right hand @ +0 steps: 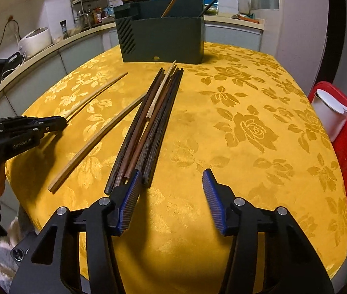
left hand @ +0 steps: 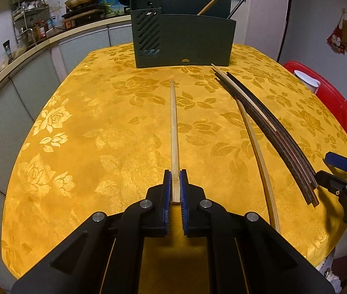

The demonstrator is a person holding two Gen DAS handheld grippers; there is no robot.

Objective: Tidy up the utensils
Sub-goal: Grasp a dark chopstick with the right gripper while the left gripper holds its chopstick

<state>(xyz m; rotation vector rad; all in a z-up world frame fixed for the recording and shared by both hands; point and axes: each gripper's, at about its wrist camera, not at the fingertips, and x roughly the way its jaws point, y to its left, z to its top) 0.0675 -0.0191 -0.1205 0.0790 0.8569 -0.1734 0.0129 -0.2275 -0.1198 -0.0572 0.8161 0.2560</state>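
The pale bamboo chopstick sits clamped by its near end in my left hand-held gripper, pointing at the dark holder across the counter. My right hand-held gripper gapes half-wide beside the dark chopstick bundle, apparently empty; an end-grip could let the stick swing and miss the slot.

Surface — yellow floral cloth — carries a dark utensil holder, a dark chopstick bundle and a loose bamboo chopstick.
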